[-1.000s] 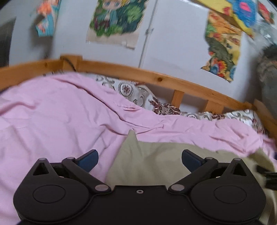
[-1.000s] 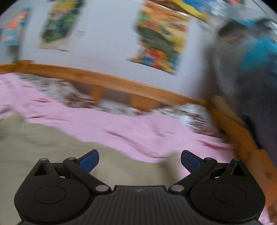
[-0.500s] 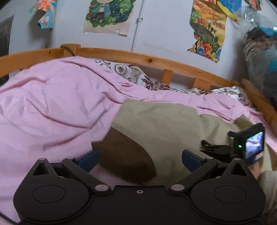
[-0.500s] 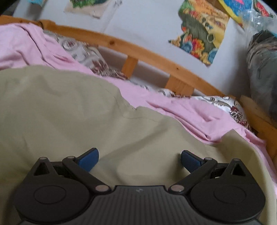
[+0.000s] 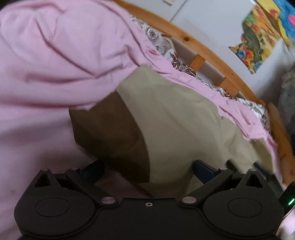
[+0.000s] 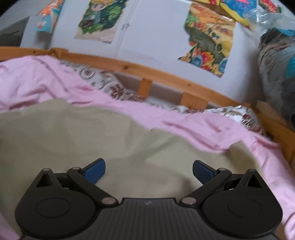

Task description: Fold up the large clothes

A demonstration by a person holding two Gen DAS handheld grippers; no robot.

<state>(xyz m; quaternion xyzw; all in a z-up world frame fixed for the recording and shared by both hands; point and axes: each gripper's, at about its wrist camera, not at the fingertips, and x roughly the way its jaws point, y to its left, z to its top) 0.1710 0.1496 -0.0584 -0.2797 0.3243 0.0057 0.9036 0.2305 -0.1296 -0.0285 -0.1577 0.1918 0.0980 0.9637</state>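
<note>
Left gripper (image 5: 148,170) hangs spread and empty right over the dark edge of the khaki garment (image 5: 177,118) on the pink sheet (image 5: 46,55); right gripper (image 6: 149,170), also spread, sits mid-cloth, so left looks nearer an edge.

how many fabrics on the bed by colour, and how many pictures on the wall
olive-beige garment: 1
pink sheet: 1
patterned white-and-maroon fabric: 1
wall pictures, right wrist view: 3 clear, more cut off at the top edge
total: 6
</note>
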